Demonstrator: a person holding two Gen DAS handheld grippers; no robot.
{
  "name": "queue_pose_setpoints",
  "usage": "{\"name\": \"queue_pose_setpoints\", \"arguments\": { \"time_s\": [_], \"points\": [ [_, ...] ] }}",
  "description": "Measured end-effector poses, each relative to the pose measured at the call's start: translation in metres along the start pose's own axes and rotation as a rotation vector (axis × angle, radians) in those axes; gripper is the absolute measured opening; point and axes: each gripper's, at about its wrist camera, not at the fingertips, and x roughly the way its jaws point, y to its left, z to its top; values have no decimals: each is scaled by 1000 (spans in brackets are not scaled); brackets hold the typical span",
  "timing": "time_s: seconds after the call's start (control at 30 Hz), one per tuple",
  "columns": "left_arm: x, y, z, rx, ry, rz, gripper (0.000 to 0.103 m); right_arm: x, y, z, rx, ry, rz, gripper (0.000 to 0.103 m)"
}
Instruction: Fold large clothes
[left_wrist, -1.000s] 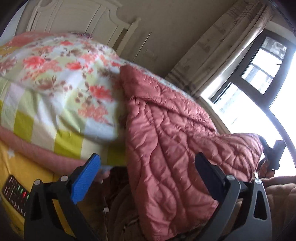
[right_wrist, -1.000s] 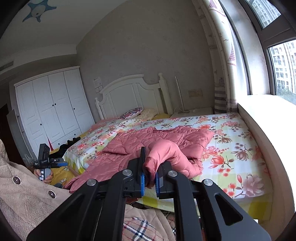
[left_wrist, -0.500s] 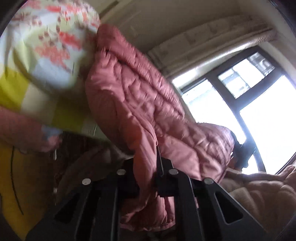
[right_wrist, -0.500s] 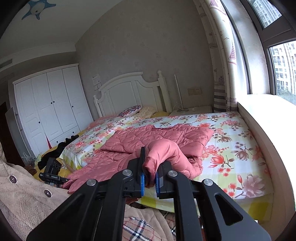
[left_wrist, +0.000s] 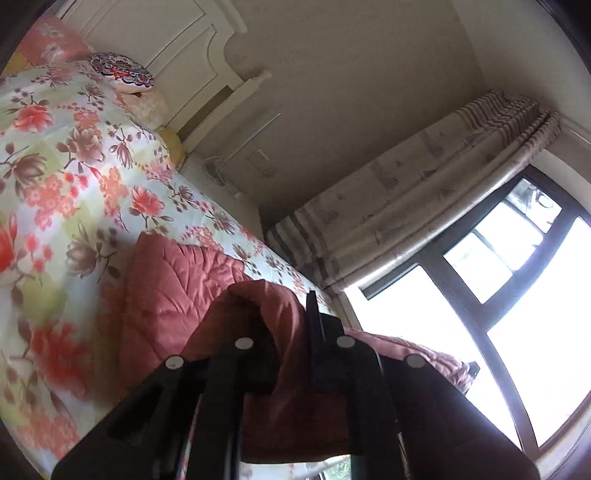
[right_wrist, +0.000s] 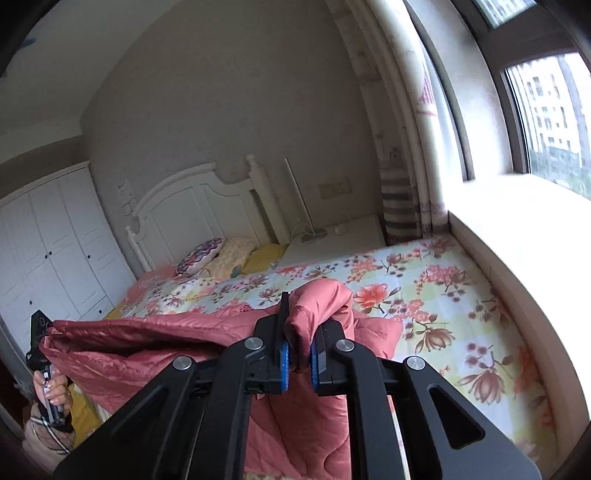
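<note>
both grippers, left (left_wrist: 291, 354) and right (right_wrist: 297, 354), clamped on coat (right_wrist: 155, 350) edge, lifted over bed (right_wrist: 443, 295); next likely fold over.

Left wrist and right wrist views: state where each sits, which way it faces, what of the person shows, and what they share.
Left wrist: on the left gripper, tilted, facing the floral bed, curtain and window; no hand visible.
Right wrist: on the right gripper, facing the headboard and wardrobe; the person's left hand shows at far left.
Shared: the pink quilted garment, clamped in both grippers, and the bed.
</note>
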Motion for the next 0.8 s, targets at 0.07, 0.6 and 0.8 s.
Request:
{"name": "queue_pose_setpoints", "arguments": {
  "time_s": [0.07,0.6,0.8],
  "points": [
    [42,12,29,-38,28,42,14,42,-12,12,40,33,-45,9],
    [139,120,62,-242,51,-43,101,197,-114,-21,371,250,-6,38],
    [101,101,93,-97,-46,38,101,147,-112,6,282,45,41,98]
  ]
}}
